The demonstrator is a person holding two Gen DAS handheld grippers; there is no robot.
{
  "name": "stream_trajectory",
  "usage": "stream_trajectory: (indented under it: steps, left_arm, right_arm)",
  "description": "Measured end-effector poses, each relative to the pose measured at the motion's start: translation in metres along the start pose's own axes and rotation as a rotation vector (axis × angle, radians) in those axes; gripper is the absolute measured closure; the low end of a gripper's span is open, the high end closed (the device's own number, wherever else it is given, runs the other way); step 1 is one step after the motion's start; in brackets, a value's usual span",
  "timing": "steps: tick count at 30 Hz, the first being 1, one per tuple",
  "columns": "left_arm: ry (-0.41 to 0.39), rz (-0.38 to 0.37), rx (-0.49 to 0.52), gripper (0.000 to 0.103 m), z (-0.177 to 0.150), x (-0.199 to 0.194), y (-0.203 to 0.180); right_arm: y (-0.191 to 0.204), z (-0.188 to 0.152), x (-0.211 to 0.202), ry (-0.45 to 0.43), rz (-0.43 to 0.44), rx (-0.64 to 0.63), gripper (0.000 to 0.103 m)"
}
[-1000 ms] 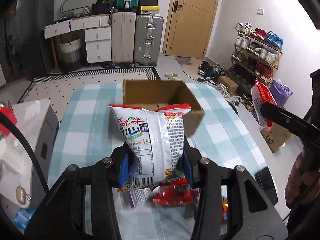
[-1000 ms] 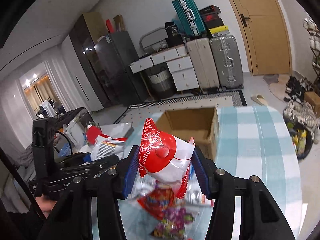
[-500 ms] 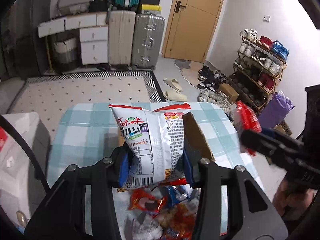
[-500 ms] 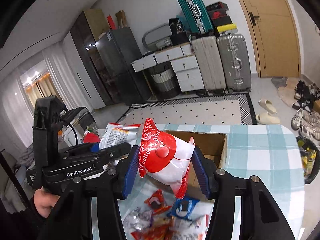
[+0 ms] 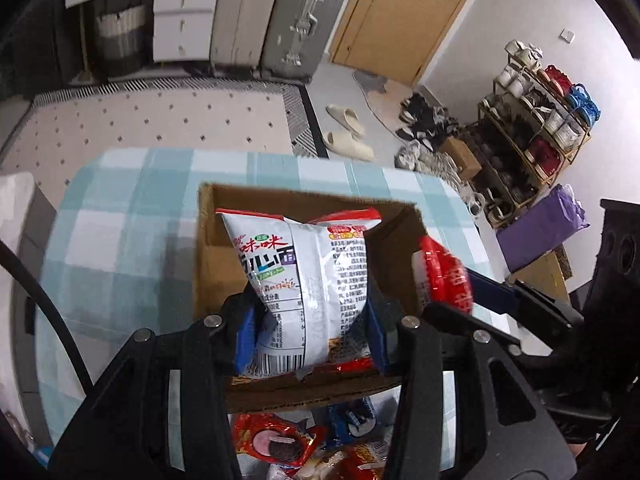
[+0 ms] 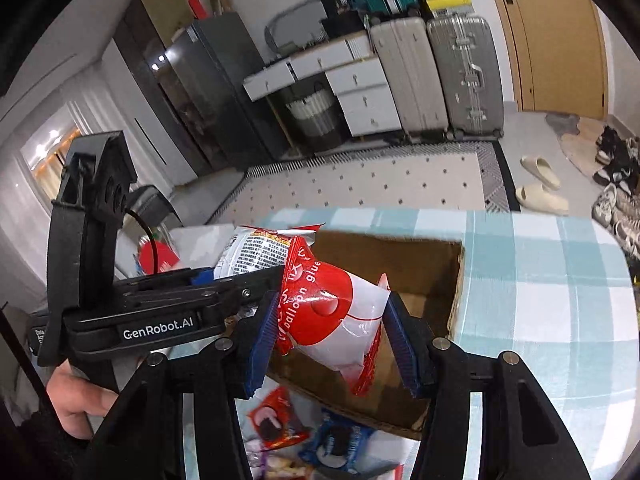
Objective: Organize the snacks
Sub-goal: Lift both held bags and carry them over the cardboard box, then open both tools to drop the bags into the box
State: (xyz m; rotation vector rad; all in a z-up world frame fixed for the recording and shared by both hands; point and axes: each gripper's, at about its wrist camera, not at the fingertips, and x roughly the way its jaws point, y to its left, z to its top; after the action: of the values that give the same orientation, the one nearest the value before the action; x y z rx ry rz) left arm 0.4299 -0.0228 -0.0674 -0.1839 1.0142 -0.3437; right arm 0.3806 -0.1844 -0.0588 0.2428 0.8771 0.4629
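Grey and silver hard-shell suitcases [image 5: 280,16] stand against the far wall beside a tan wooden door [image 5: 404,12], with white drawer units [image 6: 352,80] to their left and a dotted pale rug [image 5: 160,116] on the floor in front. A metal shoe rack [image 5: 536,136] full of shoes lines the right wall, and a pair of cream slippers [image 5: 348,132] lies on the floor near it.

Nearer the cameras, a bench covered in a pale blue and white checked cloth [image 5: 120,216] carries an open brown cardboard box [image 5: 216,264].

The left gripper [image 5: 310,332] has its blue-padded fingers [image 5: 245,338] pressed against both sides of a white puffed snack bag with a red top seal and printed text [image 5: 308,280]. That bag hangs over the open box, its top reaching toward the box's far wall.

The right gripper [image 6: 332,340] has its blue ribbed fingers [image 6: 400,344] clamped narrowly on a red and white plastic packet printed "balloon glue" [image 6: 332,320]. This packet sits above the near right part of the box opening, just beside the white bag. In the right wrist view a bare hand [image 6: 76,400] grips the handle of the left gripper at the lower left.

On the cloth in front of the box's near wall lies a heap of small wrapped snacks, among them a red cookie packet [image 5: 276,440] and a blue cookie packet [image 6: 340,444].
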Motion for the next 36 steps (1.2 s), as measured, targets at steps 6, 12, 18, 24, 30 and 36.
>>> stream_trajectory:
  steps: [6,12,18,24,30,36]
  left_arm:
    - [0.029,0.032,-0.018,0.062,-0.011,0.027,0.003]
    - [0.045,0.035,-0.025,0.061,-0.016,0.04,0.002]
    - [0.08,0.007,-0.105,0.047,-0.015,0.036,0.005]
    - [0.012,-0.03,-0.103,0.022,-0.021,0.0,-0.005]
    - [-0.111,0.002,-0.084,0.021,-0.043,-0.058,-0.02]
    - [-0.286,0.117,0.014,0.016,-0.073,-0.125,-0.047]
  right_arm:
    - [-0.017,-0.008,0.024,0.05,0.006,0.024,0.049]
    - [-0.024,-0.013,0.036,0.064,-0.008,0.027,0.047]
    - [-0.024,-0.014,0.034,0.023,-0.07,-0.004,0.028]
    - [-0.021,-0.017,0.012,-0.014,-0.043,0.003,0.02]
    - [-0.005,-0.03,-0.049,-0.143,-0.061,-0.024,0.011]
    - [0.015,-0.056,-0.112,-0.272,-0.041,-0.035,0.005]
